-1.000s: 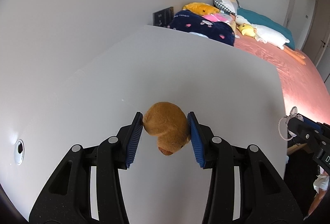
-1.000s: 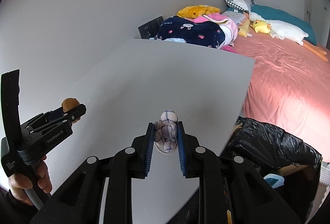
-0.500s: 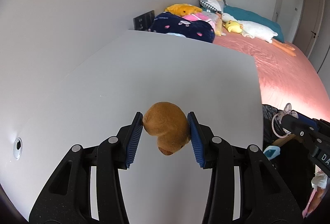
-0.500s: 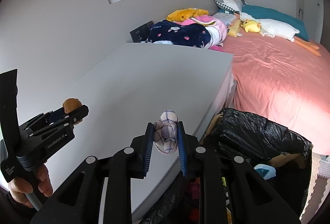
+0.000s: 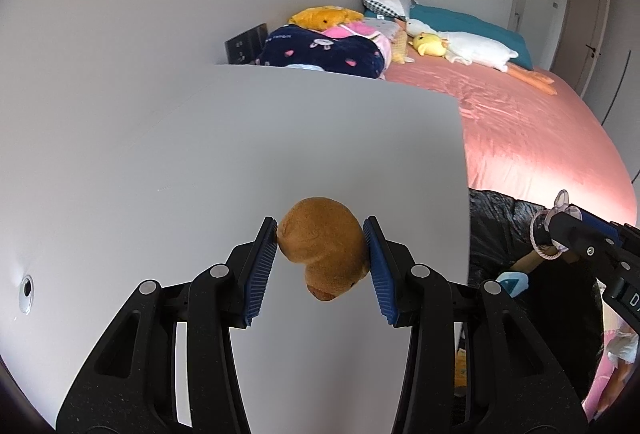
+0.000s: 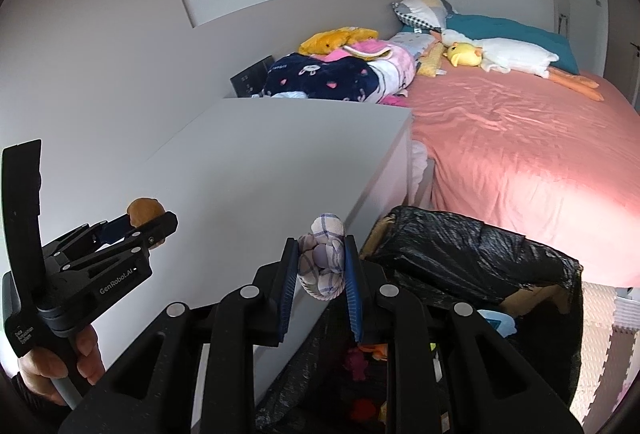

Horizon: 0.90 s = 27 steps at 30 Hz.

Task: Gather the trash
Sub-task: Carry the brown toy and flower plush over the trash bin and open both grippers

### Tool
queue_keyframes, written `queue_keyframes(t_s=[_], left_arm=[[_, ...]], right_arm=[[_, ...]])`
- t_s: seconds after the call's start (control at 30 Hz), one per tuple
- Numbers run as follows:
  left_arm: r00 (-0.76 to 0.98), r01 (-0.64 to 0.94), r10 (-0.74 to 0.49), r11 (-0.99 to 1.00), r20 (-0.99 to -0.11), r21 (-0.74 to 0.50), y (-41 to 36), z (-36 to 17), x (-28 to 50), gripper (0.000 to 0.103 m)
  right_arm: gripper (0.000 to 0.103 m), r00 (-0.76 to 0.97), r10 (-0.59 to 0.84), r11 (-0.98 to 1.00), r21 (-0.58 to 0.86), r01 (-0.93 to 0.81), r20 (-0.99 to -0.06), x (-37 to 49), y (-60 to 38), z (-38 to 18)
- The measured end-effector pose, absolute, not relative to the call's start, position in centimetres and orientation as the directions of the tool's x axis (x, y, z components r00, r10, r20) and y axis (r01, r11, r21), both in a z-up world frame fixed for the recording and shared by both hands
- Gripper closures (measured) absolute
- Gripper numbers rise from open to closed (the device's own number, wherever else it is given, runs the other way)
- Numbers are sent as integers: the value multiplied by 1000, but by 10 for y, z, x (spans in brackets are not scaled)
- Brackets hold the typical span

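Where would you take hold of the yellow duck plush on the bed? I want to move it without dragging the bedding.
Grip the yellow duck plush across its round head, coming from above, from the open pink sheet. The head stands up clear of the sheet, while the white goose plush presses against its far side and a yellow cushion lies close at its left, so a sideways approach is blocked.
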<state>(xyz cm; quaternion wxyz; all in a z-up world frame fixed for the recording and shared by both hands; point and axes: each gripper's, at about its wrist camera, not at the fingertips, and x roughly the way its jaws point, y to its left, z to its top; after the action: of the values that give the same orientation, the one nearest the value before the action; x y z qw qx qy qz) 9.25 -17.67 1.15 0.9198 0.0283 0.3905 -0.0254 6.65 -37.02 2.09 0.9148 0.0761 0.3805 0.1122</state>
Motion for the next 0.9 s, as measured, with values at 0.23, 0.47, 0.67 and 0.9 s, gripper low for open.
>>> queue_keyframes(t_s=[0.23, 0.47, 0.67, 0.9], left_arm=[[690, 110, -55, 994, -721, 30, -199, 10, 91, 59], [681, 160, -86, 987, -727, 33, -222, 7, 91, 59], [675, 199, -113, 979, -729, 33, -239, 5, 90, 59], [664, 257, -147, 966, -733, 38, -265, 4, 88, 59]], right_arm=[[80, 695, 245, 966, 232, -116, -675, 61, -390, 22], [80, 708, 220, 969, 234, -79, -671, 54, -411, 22], [80, 719, 192, 970, 240, -36, -668, 47, -435, 22], [80, 729, 160, 971, 240, 5, -665, 39, -458, 22]])
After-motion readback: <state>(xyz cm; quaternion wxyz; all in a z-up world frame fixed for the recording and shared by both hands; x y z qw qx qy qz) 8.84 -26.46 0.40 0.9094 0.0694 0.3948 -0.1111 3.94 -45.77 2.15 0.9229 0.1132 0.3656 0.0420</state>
